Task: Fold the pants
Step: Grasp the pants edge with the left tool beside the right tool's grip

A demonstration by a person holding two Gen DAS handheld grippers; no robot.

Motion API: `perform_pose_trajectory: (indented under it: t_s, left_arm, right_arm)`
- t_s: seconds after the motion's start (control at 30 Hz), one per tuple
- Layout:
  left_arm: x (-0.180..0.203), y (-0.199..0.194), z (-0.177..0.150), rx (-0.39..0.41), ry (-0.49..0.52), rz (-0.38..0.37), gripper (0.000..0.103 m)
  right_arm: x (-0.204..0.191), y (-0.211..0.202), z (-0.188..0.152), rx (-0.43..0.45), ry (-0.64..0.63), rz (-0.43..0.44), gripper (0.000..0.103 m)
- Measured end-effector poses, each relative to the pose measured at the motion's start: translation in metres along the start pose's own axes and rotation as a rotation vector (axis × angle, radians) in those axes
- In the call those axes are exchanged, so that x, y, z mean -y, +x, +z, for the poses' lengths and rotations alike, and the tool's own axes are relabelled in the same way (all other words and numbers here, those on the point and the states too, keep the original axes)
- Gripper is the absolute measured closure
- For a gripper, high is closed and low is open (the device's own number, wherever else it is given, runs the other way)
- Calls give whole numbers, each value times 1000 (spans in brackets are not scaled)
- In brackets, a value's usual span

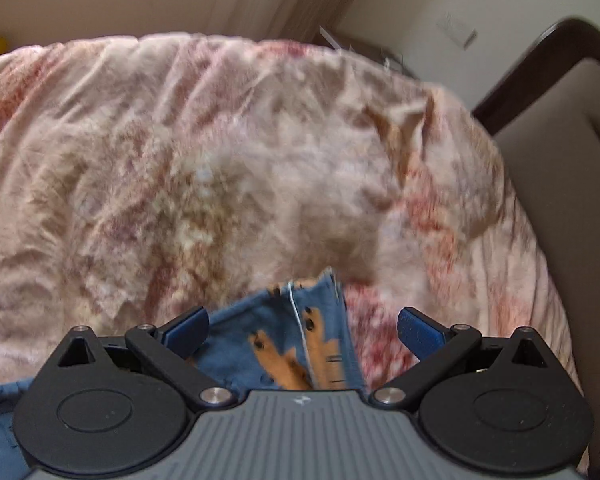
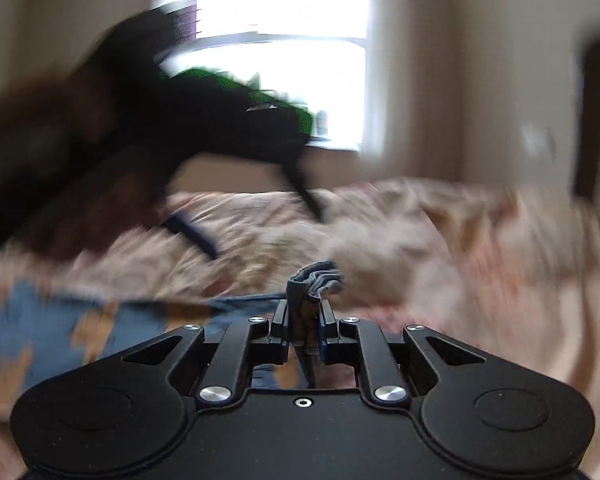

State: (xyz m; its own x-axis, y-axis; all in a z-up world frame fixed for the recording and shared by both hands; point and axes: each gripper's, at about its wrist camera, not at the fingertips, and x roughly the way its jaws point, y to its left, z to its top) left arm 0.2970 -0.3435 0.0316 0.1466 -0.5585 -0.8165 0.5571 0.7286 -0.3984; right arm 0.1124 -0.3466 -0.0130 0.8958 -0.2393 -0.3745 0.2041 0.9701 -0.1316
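The pants (image 1: 288, 340) are blue with orange animal prints and lie on a pink patterned bedspread (image 1: 220, 160). In the left wrist view my left gripper (image 1: 302, 326) is open, its blue-padded fingers (image 1: 186, 328) wide apart, with a pant corner lying between them. In the right wrist view my right gripper (image 2: 303, 318) is shut on a bunched edge of the pants (image 2: 314, 280); more of the pants (image 2: 40, 332) spreads to the left. The other hand-held gripper (image 2: 204, 120) appears blurred above the bed at the upper left.
A padded headboard with a dark wood frame (image 1: 560, 128) stands at the right of the bed. A bright window (image 2: 284, 60) is behind the bed. The bedspread (image 2: 480, 248) is wrinkled. The right wrist view is motion-blurred.
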Motion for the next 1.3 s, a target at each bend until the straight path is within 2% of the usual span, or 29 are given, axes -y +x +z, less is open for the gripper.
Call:
perform_pose_trajectory:
  t_s: [0.13, 0.3, 0.33, 0.4, 0.47, 0.5, 0.53, 0.57, 0.6, 0.67, 0.77, 0.93, 1.1, 1.3]
  left_arm:
    - [1, 5, -7, -37, 52, 42, 0]
    - [-3, 10, -11, -37, 35, 57, 0]
    - [-5, 12, -11, -43, 25, 51, 1]
    - [-8, 16, -11, -69, -4, 26, 10]
    - [-13, 18, -11, -96, -55, -20, 29]
    - [-15, 18, -12, -102, -81, -38, 34]
    - [-17, 18, -13, -101, -98, -49, 45]
    - [-18, 16, -13, -97, -107, -55, 59]
    - [-18, 14, -14, -93, -111, -49, 67]
    - [-20, 10, -16, -88, -116, -34, 89]
    - [-25, -5, -20, -58, -130, -51, 91]
    - [-47, -52, -31, 4, -177, -95, 92]
    - [-79, -104, -61, 78, -195, -83, 92]
    - [-133, -141, -107, 122, -257, -43, 92]
  right_arm:
    - [-27, 2, -3, 3, -164, 15, 88]
    - [-37, 1, -6, -2, -240, 10, 88]
    - [-38, 0, -7, -5, -248, 12, 88]
    - [-39, -1, -9, -5, -263, 12, 88]
    - [-41, -2, -9, -4, -269, 9, 88]
    - [-41, -3, -9, -4, -270, 9, 88]
    - [-41, -3, -9, -2, -273, 9, 88]
    - [-42, -4, -9, 0, -280, 8, 88]
    - [-42, -5, -8, 1, -284, 8, 88]
    - [-43, -7, -7, 7, -287, 13, 88]
    - [-46, -12, -4, 26, -304, 23, 89]
    - [-59, -30, 10, 89, -316, 73, 89]
    - [-85, -50, 26, 131, -329, 204, 89]
    - [-126, -63, 32, 105, -365, 381, 89]
